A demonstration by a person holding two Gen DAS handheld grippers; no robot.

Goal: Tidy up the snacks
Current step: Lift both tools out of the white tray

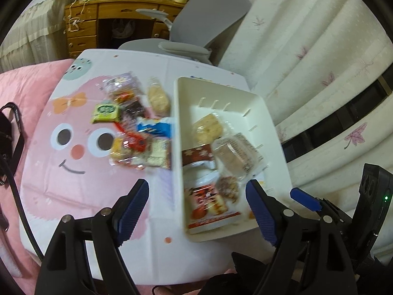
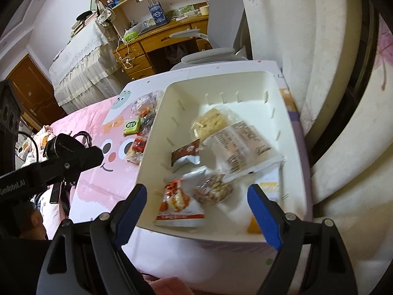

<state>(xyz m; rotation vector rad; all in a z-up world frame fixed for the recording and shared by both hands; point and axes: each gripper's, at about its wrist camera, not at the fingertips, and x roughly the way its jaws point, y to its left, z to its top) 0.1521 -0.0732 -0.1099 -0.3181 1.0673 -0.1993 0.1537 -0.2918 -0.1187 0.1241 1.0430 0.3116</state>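
Reading "GenRobot.AI" in white letters is possible on the black arm of the left gripper (image 2: 56, 162), which is crossing the left edge of the right wrist view; every snack wrapper is too blurred to read. Lying in the white bin (image 1: 245, 98) on the right half of the left wrist view are several packets: a red and white packet (image 1: 208, 204) near the bottom, a clear bag of nuts (image 1: 228, 188) just beside it, a dark red wrapper with pale flowers (image 1: 197, 154), a pale puffed-rice cake (image 1: 207, 127) and a large clear packet with a brownish bar (image 1: 235, 154). Sitting loose on the pink cartoon-face table mat (image 1: 73, 172), left of the bin, is a heap of more snacks, among them a green packet (image 1: 105, 113) and a blue and white packet (image 1: 154, 127). Both grippers are hanging over the near end of the bin with blue-padded jaws standing wide apart and nothing between them; the right gripper (image 2: 199, 211) is framing the red and white packet and the nuts.
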